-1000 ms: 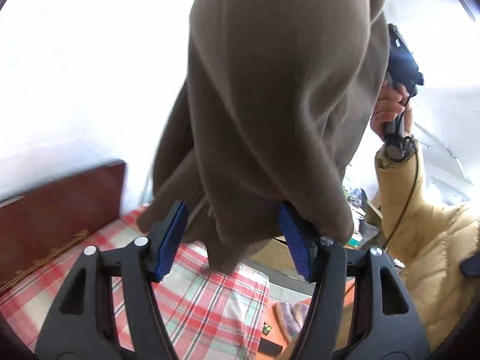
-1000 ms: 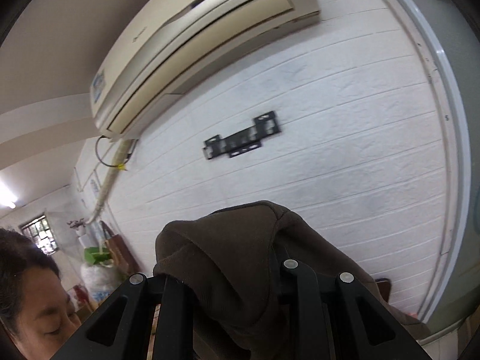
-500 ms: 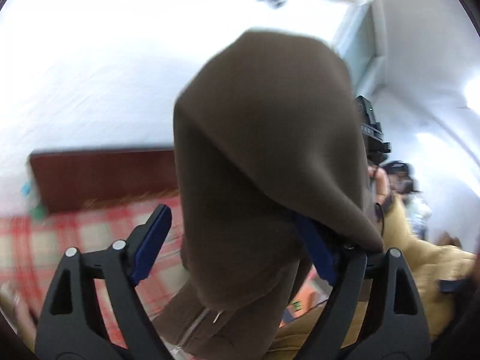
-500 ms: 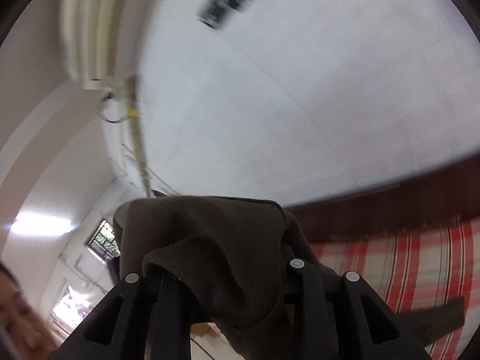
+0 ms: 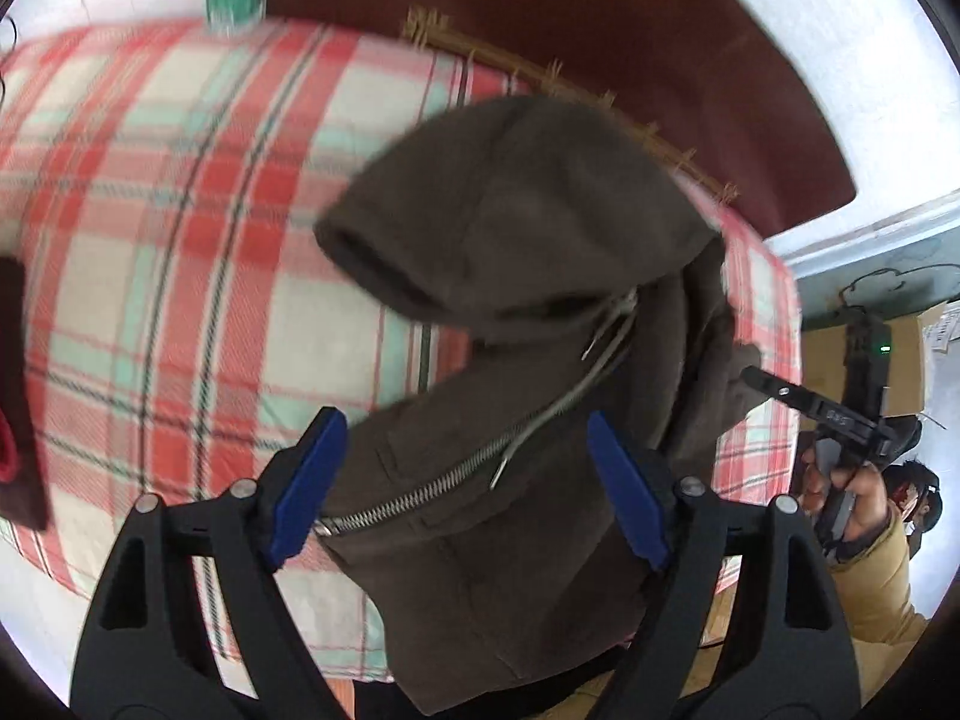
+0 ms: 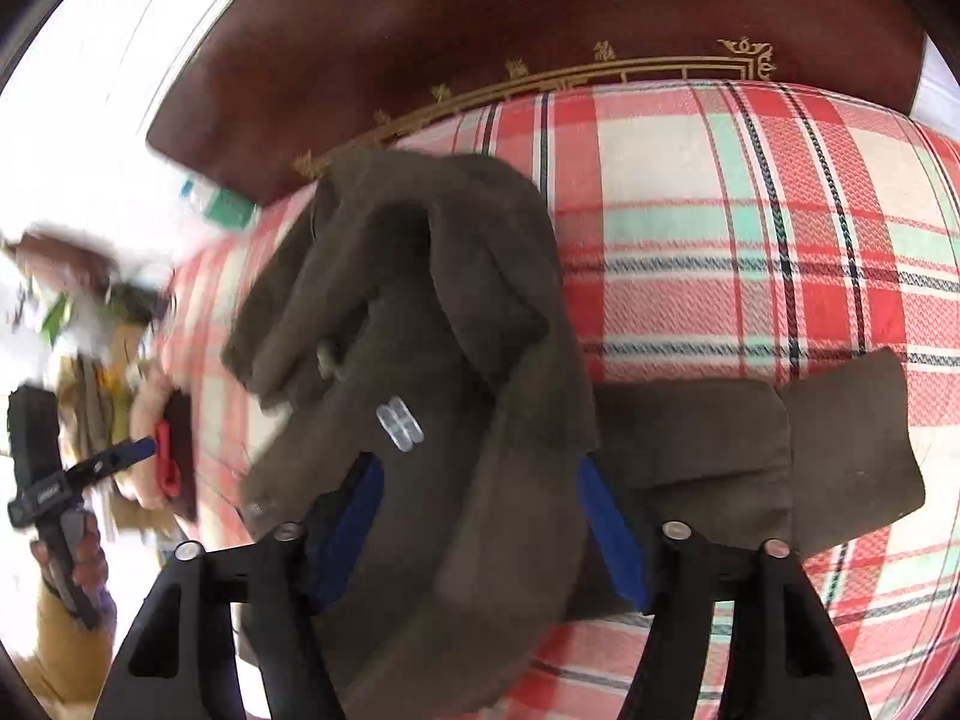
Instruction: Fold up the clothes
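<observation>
Plaid bedding (image 5: 180, 252) fills both views beneath a dark red headboard (image 6: 480, 48); the brown zip hoodie (image 5: 510, 420) hangs mid-frame, draped between the left gripper (image 5: 462, 480), whose blue pads stand wide apart; the right gripper (image 6: 480, 516) is likewise spread with cloth bunched between; a sleeve (image 6: 840, 456) lies at lower right.

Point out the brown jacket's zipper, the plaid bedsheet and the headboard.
zipper (image 5: 420, 495), left wrist view, on its metal teeth.
plaid bedsheet (image 6: 750, 228), right wrist view, bare checked cloth.
headboard (image 6: 480, 18), right wrist view, dark wood panel.
</observation>
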`<state>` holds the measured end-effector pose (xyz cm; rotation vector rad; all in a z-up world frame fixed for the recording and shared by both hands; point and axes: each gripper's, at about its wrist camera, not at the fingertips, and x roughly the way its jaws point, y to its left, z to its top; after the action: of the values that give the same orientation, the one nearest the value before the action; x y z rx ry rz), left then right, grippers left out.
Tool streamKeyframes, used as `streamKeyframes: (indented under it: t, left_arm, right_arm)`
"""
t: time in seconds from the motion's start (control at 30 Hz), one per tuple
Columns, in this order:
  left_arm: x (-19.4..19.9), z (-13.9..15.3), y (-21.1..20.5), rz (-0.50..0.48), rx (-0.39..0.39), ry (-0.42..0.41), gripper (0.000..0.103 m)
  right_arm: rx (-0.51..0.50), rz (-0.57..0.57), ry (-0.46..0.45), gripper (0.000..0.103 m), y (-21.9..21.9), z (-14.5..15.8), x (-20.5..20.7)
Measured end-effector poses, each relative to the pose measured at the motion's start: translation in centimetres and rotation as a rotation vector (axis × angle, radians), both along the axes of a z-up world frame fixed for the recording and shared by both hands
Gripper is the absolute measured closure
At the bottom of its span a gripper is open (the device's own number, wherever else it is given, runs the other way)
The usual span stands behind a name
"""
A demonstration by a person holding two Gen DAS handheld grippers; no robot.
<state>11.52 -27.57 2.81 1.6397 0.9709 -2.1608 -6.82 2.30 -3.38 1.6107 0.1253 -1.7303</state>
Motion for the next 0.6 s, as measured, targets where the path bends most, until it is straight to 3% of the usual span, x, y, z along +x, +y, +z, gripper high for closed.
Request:
streamKeyframes:
  t: [0.1, 0.17, 0.27, 0.37, 0.5, 0.57, 0.6]
  left_arm:
    - [-1.0, -2.5, 1.4, -0.001, -0.010, -0.048, 0.020]
    - [-1.9, -3.7, 1.8, 0.015, 0.016, -0.038, 0.020]
    - [-3.2, -5.0, 2.1, 0.015, 0.024, -0.022, 0.020]
    - [-4.5, -6.2, 2.4, -0.014, 0.019, -0.019, 0.020]
    - [-4.5, -7.3, 2.0, -0.040, 0.032, -0.027, 0.020]
    - [-4.2, -7.7, 1.6, -0.044, 0.045, -0.030, 0.020]
    - [-4.0, -8.0, 1.3, -0.045, 0.051, -0.032, 0.020]
  right_arm:
    - [0.042, 0.097, 0.127, 0.032, -1.6, 0.8, 0.9]
    - [0.042, 0.182, 0.229, 0.031, -3.6, 2.0, 1.6]
    - [0.011, 0.331, 0.366, 0.021, -8.2, 3.5, 3.0]
    - [0.037, 0.499, 0.453, 0.020, -13.4, 3.0, 4.5]
    - [0.151, 0.741, 0.565, 0.020, -19.4, -0.5, 6.7]
    - [0.185, 0.791, 0.562, 0.030, -21.0, -1.8, 6.4]
    - [0.145, 0.748, 0.489, 0.048, -21.2, -1.3, 4.9]
